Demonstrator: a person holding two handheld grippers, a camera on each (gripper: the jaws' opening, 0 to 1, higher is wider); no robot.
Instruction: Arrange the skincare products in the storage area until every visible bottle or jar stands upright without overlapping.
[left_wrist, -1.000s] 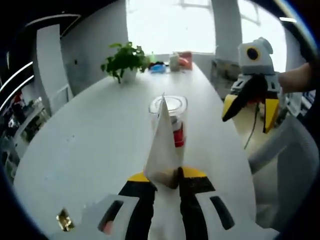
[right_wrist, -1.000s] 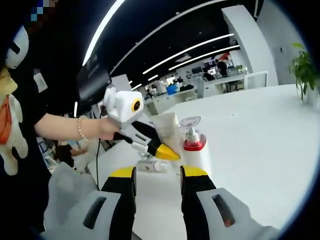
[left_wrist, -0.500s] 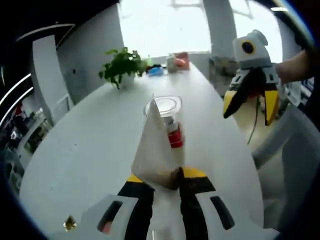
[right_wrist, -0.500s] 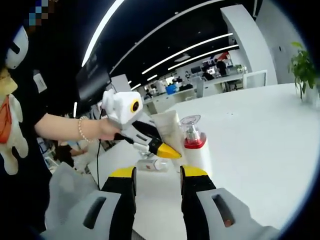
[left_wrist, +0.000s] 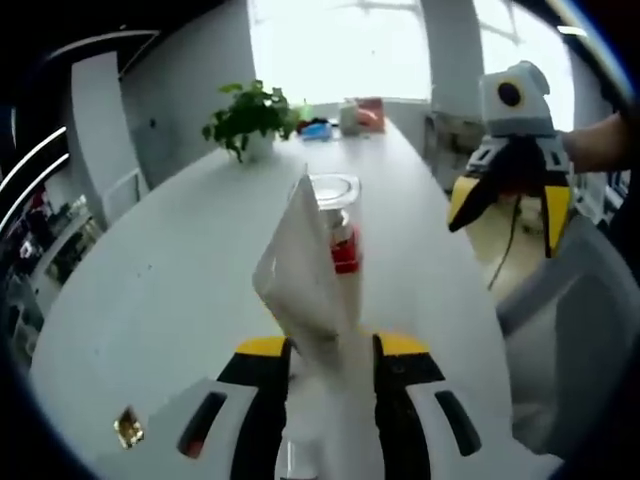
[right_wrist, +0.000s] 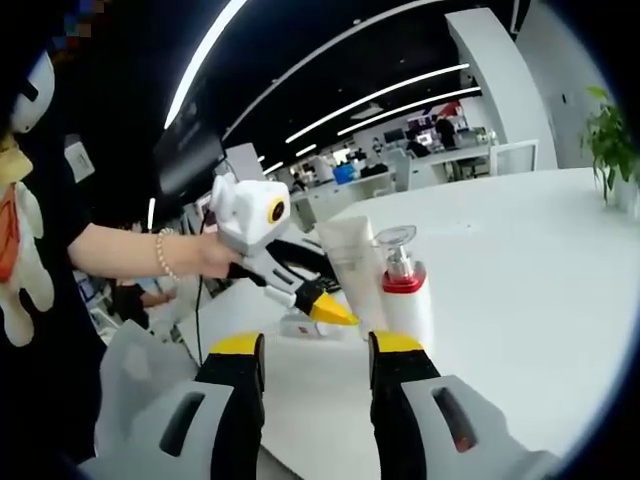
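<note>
Inspector: State the position of the left claw (left_wrist: 330, 350).

Assessor: In the left gripper view its yellow-tipped jaws stand a little apart with the lower end of the white soft squeeze tube (left_wrist: 305, 270) between them. The tube rises tilted toward 11 o'clock. Whether the jaws press it firmly I cannot tell; it appears lightly held, base near the white surface (left_wrist: 160, 290).

Inspector: And the neighbouring item?

Assessor: The white pump bottle with a red collar and clear cap (left_wrist: 340, 225) stands upright just behind the tube, at 12 o'clock from the claw. In the right gripper view the same bottle (right_wrist: 405, 295) and tube (right_wrist: 352, 270) stand side by side, very close or touching.

Inspector: The right claw (right_wrist: 315, 345)?

Assessor: Wide, nothing between its jaws, hanging well apart from the products.

Inspector: Recommendation for the step in hand?

Assessor: My judgement: the tube is being stood on its cap end. Bring it vertical before letting go, seat the cap flat, and keep a small gap from the pump bottle. Open the jaws slowly and withdraw straight back toward 6 o'clock. A tall, soft tube tips easily; the free claw could steady the bottle.
</note>
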